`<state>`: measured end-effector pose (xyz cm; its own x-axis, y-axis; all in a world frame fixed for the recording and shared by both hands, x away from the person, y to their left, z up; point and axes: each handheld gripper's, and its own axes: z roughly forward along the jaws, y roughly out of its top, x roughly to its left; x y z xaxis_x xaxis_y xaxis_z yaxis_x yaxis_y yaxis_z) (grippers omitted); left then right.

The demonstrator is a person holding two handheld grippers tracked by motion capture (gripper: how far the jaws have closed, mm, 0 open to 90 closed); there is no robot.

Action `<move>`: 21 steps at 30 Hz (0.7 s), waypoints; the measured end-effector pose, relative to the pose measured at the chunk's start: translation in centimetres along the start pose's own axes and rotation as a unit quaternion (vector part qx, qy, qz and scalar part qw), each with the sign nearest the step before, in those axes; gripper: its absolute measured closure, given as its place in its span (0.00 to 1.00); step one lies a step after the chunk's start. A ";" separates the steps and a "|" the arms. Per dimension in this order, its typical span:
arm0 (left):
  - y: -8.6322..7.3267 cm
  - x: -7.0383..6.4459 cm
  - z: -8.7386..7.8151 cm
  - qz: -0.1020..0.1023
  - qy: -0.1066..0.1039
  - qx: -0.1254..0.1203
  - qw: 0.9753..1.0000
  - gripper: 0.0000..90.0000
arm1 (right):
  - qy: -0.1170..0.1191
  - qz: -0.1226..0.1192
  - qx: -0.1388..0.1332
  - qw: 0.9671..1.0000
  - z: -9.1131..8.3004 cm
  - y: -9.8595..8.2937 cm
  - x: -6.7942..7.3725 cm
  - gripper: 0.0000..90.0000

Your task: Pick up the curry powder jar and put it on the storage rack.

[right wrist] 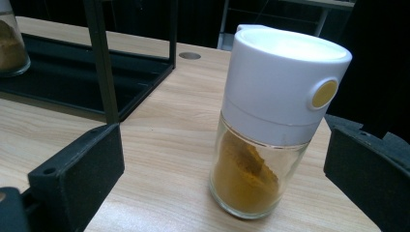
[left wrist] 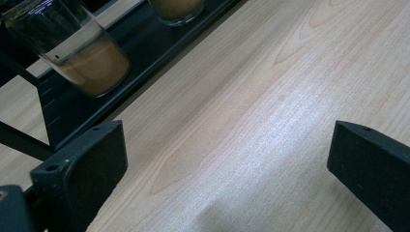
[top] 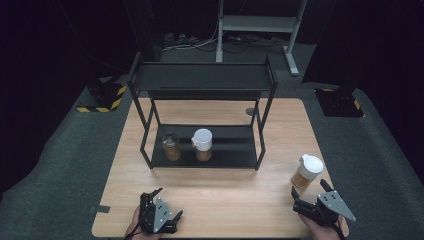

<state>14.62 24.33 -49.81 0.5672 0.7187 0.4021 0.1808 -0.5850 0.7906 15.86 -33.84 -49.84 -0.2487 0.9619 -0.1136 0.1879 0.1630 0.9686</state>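
Right gripper view, black jaws: they rise at the lower left and lower right of the frame, spread wide, gripping nothing.
Right gripper view, spice jar [right wrist: 273, 121]: upright on the wooden table [right wrist: 169, 140], centre-right of the frame, white cap with a yellow button over glass part-filled with orange-brown powder; it stands between the lines of the two jaws, just ahead of them and untouched.
Right gripper view, black rack [right wrist: 96, 72]: upper left of the frame, well apart from the jar.
Left gripper view, black jaws: lower left and right edge of the frame, wide apart over bare wood, touching nothing.
Left gripper view, uncapped jar [left wrist: 77, 53]: upper left, on the rack's bottom shelf.
High view, right gripper [top: 312, 195]: lower right, just below the spice jar.
High view, left gripper [top: 167, 204]: bottom, left of centre, open and idle.
High view, capped jar [top: 203, 145]: on the rack's lower shelf, beside the uncapped one.
Step in hand, judged: reaching to grasp the spice jar.
Doing it well: move forward until the jar sits centred between the jaws, close on the glass body below the cap, keep it upright.
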 end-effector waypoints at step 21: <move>0.0 0.0 0.0 0.002 -0.001 0.000 1.000 0.01 | -0.008 0.027 0.005 1.000 1.1 0.5 -0.9 0.00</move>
<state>14.63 24.36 -49.80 0.5701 0.7158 0.4034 0.1782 -0.5870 0.7897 17.19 -34.37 -49.52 -0.2219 0.9729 -0.0645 0.2096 0.1122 0.9713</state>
